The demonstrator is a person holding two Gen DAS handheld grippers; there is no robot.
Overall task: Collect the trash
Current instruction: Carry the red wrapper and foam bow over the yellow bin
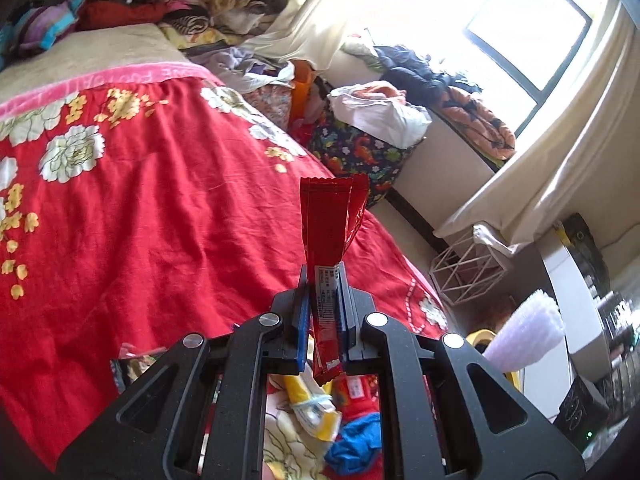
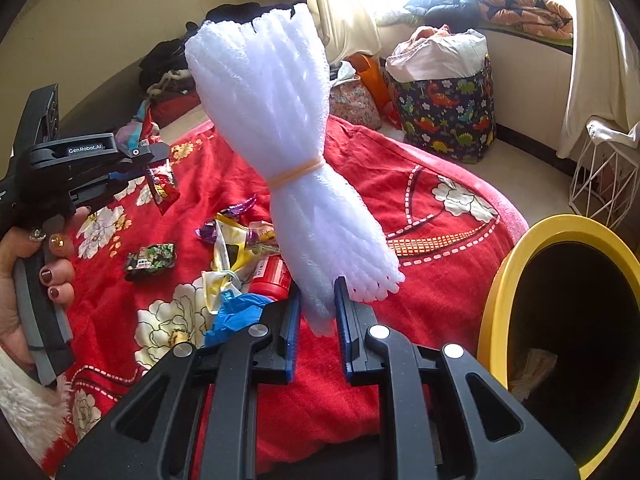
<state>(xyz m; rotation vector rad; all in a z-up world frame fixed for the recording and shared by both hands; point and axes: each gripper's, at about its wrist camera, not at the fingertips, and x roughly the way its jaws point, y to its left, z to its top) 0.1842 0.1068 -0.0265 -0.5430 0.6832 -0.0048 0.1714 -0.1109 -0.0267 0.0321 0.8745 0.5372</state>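
Now red wrapper (image 1: 326, 264) and foam bundle (image 2: 288, 152) each stand pinched between fingers

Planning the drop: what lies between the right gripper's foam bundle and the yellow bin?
Right wrist view: only bare red blanket separates the foam bundle from the yellow bin.

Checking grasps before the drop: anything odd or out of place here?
Grips look fine: left gripper pinches a red wrapper, right gripper a white foam-net bundle. Oddity: loose wrappers remain strewn on the red bedspread, outside the yellow bin.
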